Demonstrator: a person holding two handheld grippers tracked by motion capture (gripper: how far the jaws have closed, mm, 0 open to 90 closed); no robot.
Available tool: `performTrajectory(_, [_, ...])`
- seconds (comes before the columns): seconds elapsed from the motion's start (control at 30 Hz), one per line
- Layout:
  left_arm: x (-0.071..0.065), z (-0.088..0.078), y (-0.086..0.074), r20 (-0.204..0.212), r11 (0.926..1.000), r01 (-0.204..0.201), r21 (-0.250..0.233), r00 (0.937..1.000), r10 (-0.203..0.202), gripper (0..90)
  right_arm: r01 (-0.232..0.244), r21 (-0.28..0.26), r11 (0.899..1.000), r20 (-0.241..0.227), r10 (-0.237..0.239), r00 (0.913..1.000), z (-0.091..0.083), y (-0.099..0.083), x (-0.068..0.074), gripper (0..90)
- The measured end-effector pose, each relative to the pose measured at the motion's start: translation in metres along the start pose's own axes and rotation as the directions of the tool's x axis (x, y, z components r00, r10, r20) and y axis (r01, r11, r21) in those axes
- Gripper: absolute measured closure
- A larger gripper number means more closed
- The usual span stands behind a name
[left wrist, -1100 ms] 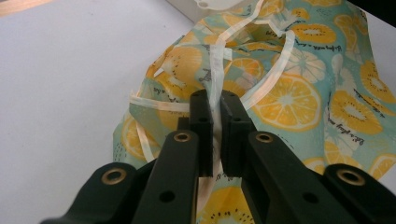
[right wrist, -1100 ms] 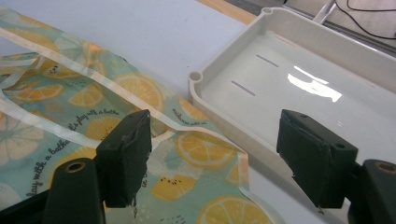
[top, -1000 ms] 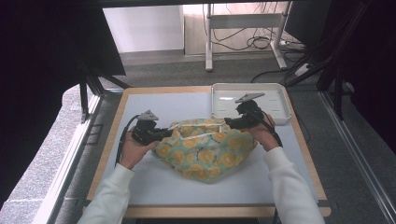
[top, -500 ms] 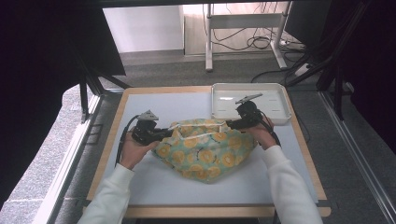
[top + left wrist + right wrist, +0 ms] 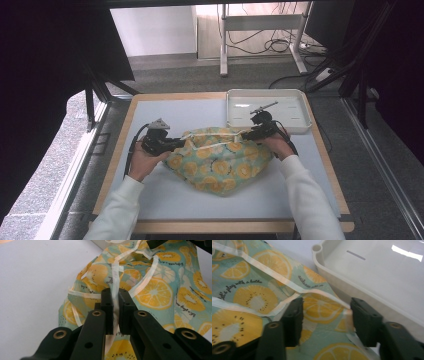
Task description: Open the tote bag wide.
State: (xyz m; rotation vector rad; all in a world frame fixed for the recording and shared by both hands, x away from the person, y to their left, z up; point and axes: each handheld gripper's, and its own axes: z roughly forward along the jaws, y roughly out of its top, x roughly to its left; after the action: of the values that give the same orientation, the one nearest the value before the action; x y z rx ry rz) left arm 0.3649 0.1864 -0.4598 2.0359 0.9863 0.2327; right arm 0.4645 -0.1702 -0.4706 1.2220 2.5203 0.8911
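A teal cloth printed with orange and kiwi slices and edged with white trim lies bunched in the middle of the table. My left gripper is at its left end. In the left gripper view that gripper is shut on a strip of the white trim of the cloth. My right gripper is at the cloth's right end, beside the tray. Its jaws have just been closing and stand partly apart, with the edge of the cloth between them, pads not pressing.
A white tray stands at the back right of the table, its corner close to the right gripper. The white mat has bare room in front of the cloth and to its left. Beyond the wooden table edge are floor and cables.
The right gripper has sunk a little onto the cloth's right end next to the tray. The left gripper and the cloth have stayed in place.
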Motion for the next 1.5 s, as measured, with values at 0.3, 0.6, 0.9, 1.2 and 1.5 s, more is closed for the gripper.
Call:
performTrajectory(0.3, [0.000, 0.000, 0.000, 0.001, 1.0000, 0.000, 0.001, 1.0000, 0.000, 85.1, 0.020, 0.056, 0.998, -0.038, -0.018, 0.9991, 0.004, 0.000, 0.000, 82.1])
performTrajectory(0.6, [0.001, -0.002, -0.001, -0.004, 1.0000, 0.006, -0.004, 1.0000, -0.006, 85.1, 0.063, 0.024, 0.998, -0.034, -0.062, 0.9975, -0.005, 0.004, 0.004, 88.5])
performTrajectory(0.9, [0.002, -0.003, -0.001, -0.002, 0.9999, 0.010, -0.009, 0.9999, -0.010, 85.1, 0.072, -0.073, 0.995, -0.054, -0.076, 0.9956, -0.023, 0.005, 0.007, 88.5])
performTrajectory(1.2, [-0.001, -0.008, -0.001, -0.011, 0.9993, 0.004, -0.037, 0.9999, -0.004, 85.8, 0.078, -0.189, 0.979, -0.069, -0.093, 0.9932, -0.045, 0.002, 0.010, 88.5])
performTrajectory(1.5, [-0.003, -0.013, 0.000, -0.010, 0.9981, 0.006, -0.061, 0.9999, -0.006, 86.1, 0.070, -0.282, 0.957, -0.104, -0.103, 0.9893, -0.067, -0.003, 0.014, 88.5])
